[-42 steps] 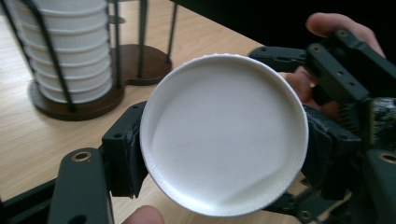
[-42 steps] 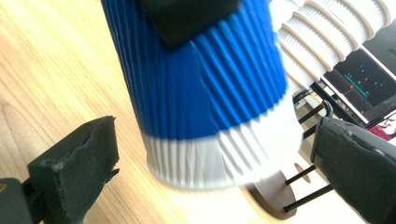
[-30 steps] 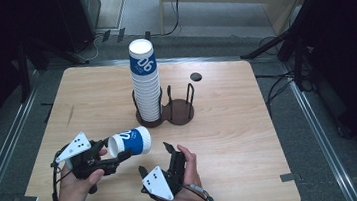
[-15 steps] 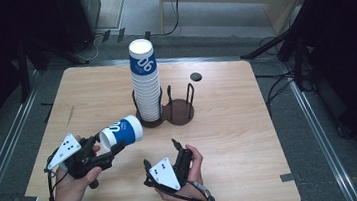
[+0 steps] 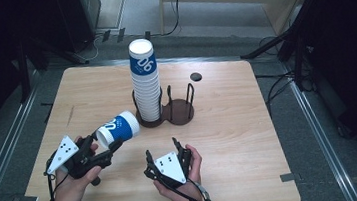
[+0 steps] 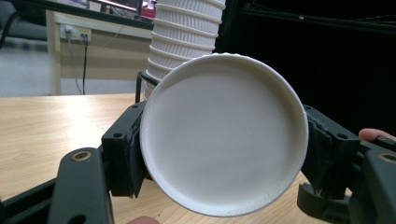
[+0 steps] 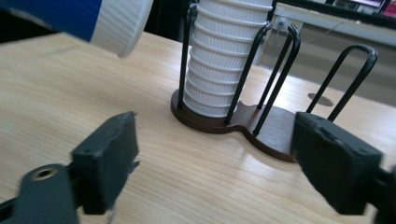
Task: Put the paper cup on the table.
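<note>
One blue-and-white cup (image 5: 117,127) marked "06", stack (image 5: 145,81) alike

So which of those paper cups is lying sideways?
The lone blue-and-white cup clamped in the left gripper; the rest stand nested, upside down, in the stack on the holder.

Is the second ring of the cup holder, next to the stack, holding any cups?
No, the holder's ring beside the cup stack shows bare brown base between its black wire posts.
</note>
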### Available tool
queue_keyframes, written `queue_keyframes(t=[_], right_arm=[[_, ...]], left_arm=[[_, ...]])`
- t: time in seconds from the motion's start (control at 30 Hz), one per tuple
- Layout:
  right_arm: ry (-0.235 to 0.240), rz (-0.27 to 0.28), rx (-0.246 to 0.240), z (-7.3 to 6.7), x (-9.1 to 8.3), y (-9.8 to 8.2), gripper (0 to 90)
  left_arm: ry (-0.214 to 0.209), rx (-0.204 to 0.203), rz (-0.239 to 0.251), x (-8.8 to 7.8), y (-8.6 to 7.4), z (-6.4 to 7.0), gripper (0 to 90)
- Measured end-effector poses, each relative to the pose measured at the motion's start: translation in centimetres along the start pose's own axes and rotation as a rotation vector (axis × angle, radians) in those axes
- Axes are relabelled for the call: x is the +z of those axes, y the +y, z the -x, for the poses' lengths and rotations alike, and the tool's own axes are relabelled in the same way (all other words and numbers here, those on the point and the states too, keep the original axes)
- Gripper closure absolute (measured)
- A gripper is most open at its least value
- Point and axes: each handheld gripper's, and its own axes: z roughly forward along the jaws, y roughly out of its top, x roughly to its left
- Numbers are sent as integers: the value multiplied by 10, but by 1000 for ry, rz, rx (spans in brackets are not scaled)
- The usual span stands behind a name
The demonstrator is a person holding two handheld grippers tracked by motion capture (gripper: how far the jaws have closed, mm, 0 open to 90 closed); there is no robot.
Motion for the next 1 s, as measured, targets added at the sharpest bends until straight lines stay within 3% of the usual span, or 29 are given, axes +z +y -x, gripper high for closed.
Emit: queue_keyframes(t=[0.17, 0.4, 0.6, 0.77, 0.87, 1.0], right_arm=[[80, 22, 166, 6, 1, 8, 281], [161, -27, 362, 3, -3, 24, 125], [177, -14, 513, 0, -5, 37, 16], [209, -18, 686, 3, -3, 41, 0], [229, -24, 818, 4, -1, 41, 0], [251, -35, 930, 3, 3, 42, 0]], left_arm=[[1, -10, 9, 2, -3, 0, 282], [1, 10, 29, 5, -3, 4, 283], [1, 19, 39, 6, -5, 5, 283], [-5, 26, 41, 7, -9, 7, 283], [-10, 28, 39, 8, -10, 9, 283], [-21, 31, 40, 9, -12, 11, 283]])
